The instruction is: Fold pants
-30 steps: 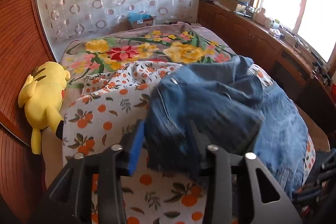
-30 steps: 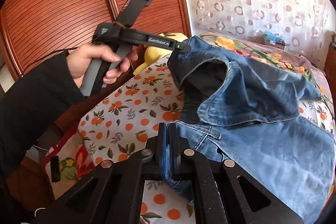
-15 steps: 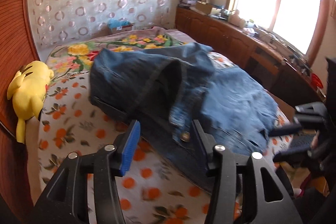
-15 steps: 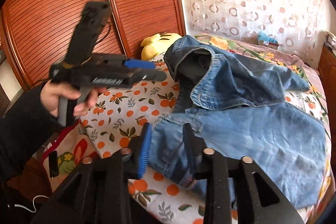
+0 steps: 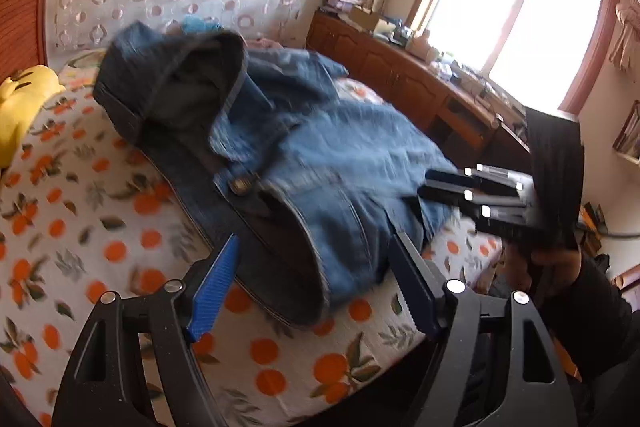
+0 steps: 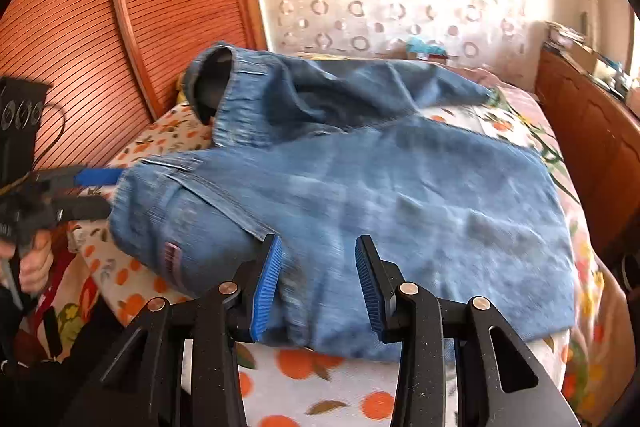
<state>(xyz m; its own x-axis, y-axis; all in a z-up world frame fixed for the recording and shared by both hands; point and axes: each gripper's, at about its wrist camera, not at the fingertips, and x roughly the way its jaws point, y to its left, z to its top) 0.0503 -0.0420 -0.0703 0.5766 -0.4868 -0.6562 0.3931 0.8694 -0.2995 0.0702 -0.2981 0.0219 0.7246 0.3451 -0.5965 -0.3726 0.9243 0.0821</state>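
Both the left tool [image 5: 312, 279] and the right tool [image 6: 316, 279] had just been opening, releasing the jeans [image 6: 400, 187] to settle across the bed [image 5: 100, 227] for folding.

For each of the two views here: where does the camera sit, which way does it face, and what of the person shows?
Left wrist: behind the open left gripper, facing the jeans and window; the right hand shows.
Right wrist: behind the open right gripper, facing jeans and wardrobe; the left hand shows.
Shared: jeans, orange-print sheet.
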